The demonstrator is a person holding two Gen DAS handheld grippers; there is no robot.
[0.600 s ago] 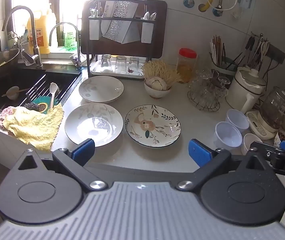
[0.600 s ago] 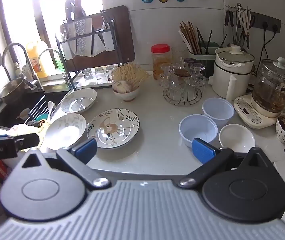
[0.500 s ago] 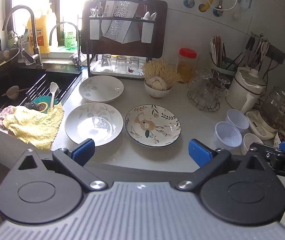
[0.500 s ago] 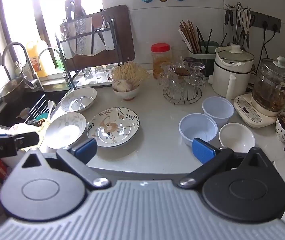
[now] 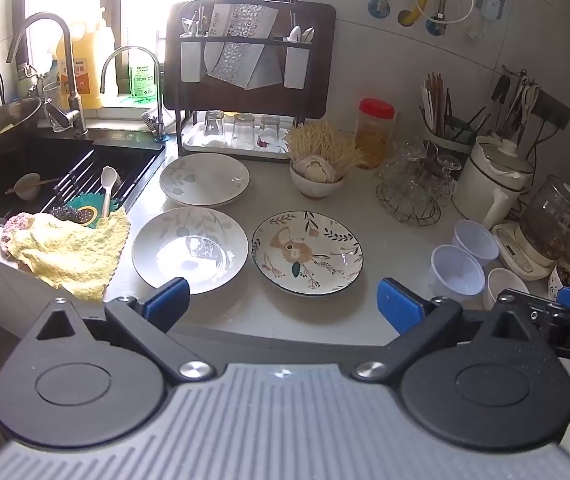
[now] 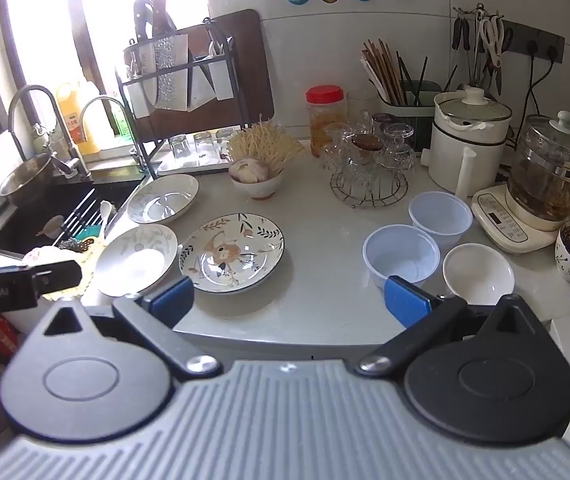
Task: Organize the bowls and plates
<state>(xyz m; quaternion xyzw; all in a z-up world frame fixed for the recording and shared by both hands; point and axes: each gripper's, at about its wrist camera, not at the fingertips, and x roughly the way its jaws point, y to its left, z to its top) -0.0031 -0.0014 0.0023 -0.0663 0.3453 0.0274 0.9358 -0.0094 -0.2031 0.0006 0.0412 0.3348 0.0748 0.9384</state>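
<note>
Three plates lie on the grey counter: a flowered plate (image 5: 307,252) (image 6: 232,252) in the middle, a white leaf-patterned plate (image 5: 190,249) (image 6: 137,258) to its left, and another leaf-patterned plate (image 5: 205,179) (image 6: 163,203) behind that. To the right sit two pale blue plastic bowls (image 5: 457,273) (image 6: 401,255), (image 5: 476,238) (image 6: 440,213) and a small white bowl (image 5: 503,285) (image 6: 478,273). My left gripper (image 5: 283,307) hangs open above the counter's front edge, nothing between its blue pads. My right gripper (image 6: 289,298) is likewise open and empty, short of the bowls.
A black sink (image 5: 45,172) with a yellow cloth (image 5: 69,248) on its edge lies left. A dish rack (image 5: 249,80), a bowl of garlic (image 5: 317,176), a glass stand (image 5: 413,188), a white cooker (image 5: 489,176) and a glass kettle (image 6: 545,172) line the back.
</note>
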